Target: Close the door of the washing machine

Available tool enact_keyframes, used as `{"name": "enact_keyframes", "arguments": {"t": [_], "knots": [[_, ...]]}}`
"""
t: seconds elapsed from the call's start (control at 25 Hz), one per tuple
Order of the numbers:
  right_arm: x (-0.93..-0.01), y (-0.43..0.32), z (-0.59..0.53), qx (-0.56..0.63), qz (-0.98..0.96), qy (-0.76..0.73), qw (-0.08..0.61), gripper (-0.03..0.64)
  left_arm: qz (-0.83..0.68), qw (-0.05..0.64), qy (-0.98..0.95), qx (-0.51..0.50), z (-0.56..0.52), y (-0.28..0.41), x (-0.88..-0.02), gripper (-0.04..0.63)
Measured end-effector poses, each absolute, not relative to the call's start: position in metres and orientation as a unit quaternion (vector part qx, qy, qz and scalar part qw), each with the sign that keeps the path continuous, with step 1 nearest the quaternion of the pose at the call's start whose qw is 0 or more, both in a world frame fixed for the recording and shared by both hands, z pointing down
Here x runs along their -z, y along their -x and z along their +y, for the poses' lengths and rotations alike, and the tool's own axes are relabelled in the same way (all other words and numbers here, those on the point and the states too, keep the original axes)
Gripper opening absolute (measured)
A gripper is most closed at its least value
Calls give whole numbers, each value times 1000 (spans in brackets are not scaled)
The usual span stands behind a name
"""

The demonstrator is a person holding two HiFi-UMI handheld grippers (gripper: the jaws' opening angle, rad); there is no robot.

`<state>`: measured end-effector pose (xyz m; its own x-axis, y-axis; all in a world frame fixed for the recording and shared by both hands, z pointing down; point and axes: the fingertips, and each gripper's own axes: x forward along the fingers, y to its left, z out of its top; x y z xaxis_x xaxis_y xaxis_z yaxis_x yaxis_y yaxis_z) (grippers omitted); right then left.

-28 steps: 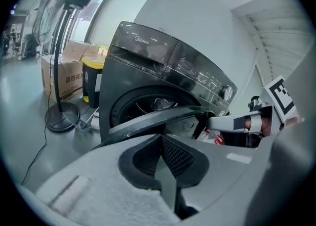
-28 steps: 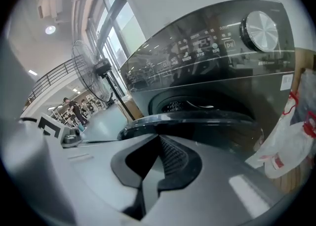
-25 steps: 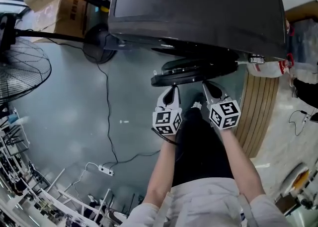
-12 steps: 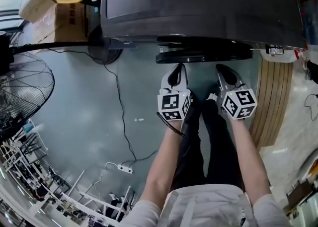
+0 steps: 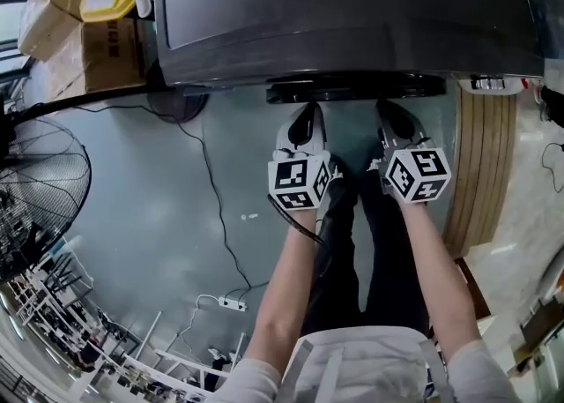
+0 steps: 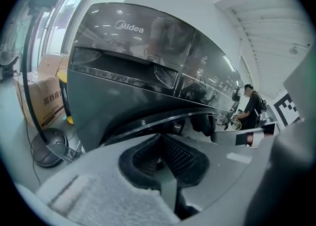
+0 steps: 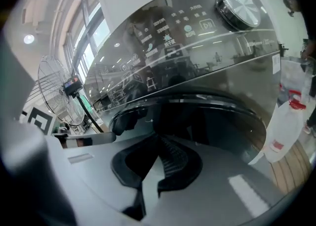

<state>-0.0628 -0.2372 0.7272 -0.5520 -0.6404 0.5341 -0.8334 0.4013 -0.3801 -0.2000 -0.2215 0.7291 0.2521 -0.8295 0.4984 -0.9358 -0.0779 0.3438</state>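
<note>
The dark grey front-loading washing machine (image 5: 344, 13) fills the head view from 11 to 1 o'clock, its top cut off by the frame. Its round dark door (image 5: 352, 88) shows only edge-on, as a thin band lying close along the machine's front. Whether the door is fully latched cannot be made out. In the right gripper view the door's curved rim (image 7: 207, 116) sits just beyond the jaws, under the glossy control panel. At 9 o'clock a black standing fan (image 5: 35, 190) is cut by the frame edge. Brown cardboard boxes (image 5: 84, 40) stand at 10 o'clock, and a pale ribbed wooden panel (image 5: 480, 163) leans at 3 o'clock. The left gripper (image 5: 304, 119) and the right gripper (image 5: 392, 119) point at the door's lower edge from 6 o'clock, side by side. Both are clenched with nothing between the pads. Their tips are right at the door, though actual contact cannot be told. A thin black cable (image 5: 216, 207) trails over the grey floor to a white power strip (image 5: 232, 304) at 7 o'clock.
</note>
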Motion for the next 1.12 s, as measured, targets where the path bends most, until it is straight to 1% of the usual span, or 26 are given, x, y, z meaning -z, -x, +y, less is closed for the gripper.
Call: {"name": "enact_keyframes", "arguments": {"t": [0.16, 0.28, 0.52, 0.72, 0.84, 1.0, 1.12], "knots": [[-726, 64, -240, -319, -820, -450, 150, 3, -608, 312, -727, -64, -224, 202, -728, 11], [-727, 64, -242, -320, -822, -444, 160, 3, -609, 313, -726, -57, -227, 203, -728, 11], [-727, 62, -250, -319, -807, -473, 150, 5, -598, 325, -731, -56, -237, 201, -729, 12], [-729, 60, -245, -316, -798, -494, 141, 5, -582, 320, -745, -60, -233, 199, -731, 11], [-726, 65, -248, -316, -792, -498, 154, 3, -584, 319, -743, -67, -234, 204, -727, 9], [-689, 78, -239, -318, -809, -472, 146, 3, -585, 313, -745, -66, -218, 215, -687, 9], [-657, 72, -224, -309, -819, -460, 152, 3, -601, 304, -737, -60, -194, 218, -652, 9]]}}
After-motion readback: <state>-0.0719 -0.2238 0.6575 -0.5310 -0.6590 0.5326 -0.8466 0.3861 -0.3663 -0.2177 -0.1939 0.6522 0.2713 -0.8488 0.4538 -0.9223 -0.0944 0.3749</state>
